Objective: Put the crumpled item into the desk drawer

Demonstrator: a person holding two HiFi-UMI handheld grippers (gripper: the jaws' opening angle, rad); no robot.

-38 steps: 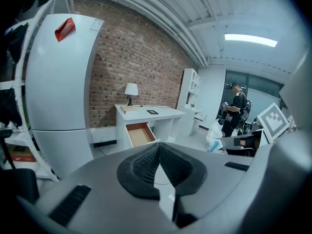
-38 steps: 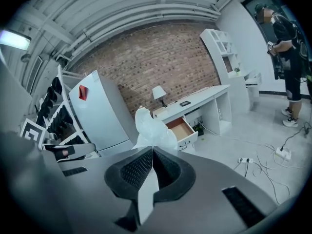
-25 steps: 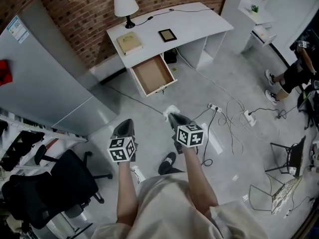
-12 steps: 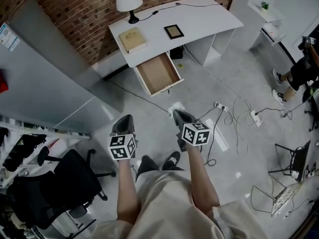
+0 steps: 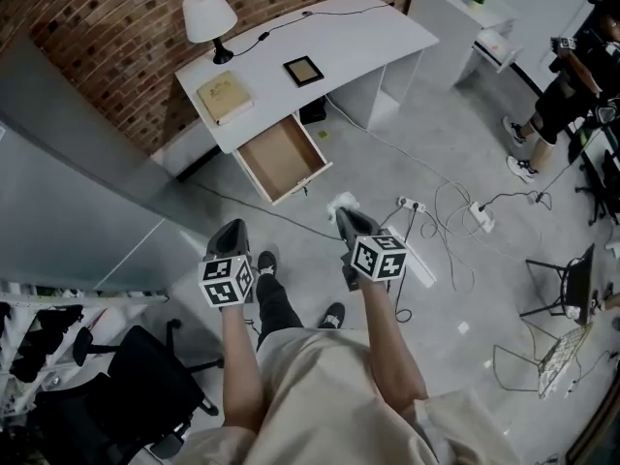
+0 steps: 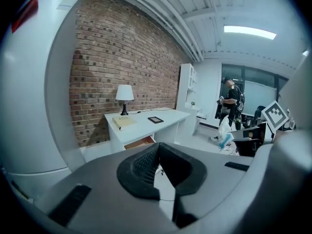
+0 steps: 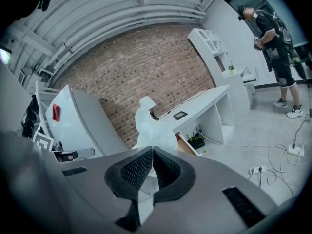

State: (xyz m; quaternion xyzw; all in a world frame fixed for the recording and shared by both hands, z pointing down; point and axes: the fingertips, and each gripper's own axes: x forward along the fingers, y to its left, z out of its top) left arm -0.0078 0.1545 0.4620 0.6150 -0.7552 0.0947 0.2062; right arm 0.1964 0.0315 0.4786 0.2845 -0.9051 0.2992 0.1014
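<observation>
1. Right tongs (image 5: 343, 215) are clenched on the wad (image 5: 339, 201). It sticks out past the tips, in the air over the floor, well short of the table (image 5: 368, 37).
2. Left tongs (image 5: 231, 232) are pressed together with nothing in them.
3. Drawer (image 5: 281, 156) hangs open under the table's front edge, at the lamp end. It looks bare inside.
4. Step in hand, my read: carry the wad over.
   - Keep the squeeze firm; it's light and pinched only at its base.
   - Come in above the drawer's open top and lower it between the walls.
   - Release once it's below the rim.
5. Count: one wad, one drawer, one table, two tongs. On the table: one lamp (image 5: 208, 17), one book (image 5: 225, 97), one tablet (image 5: 302, 69).
</observation>
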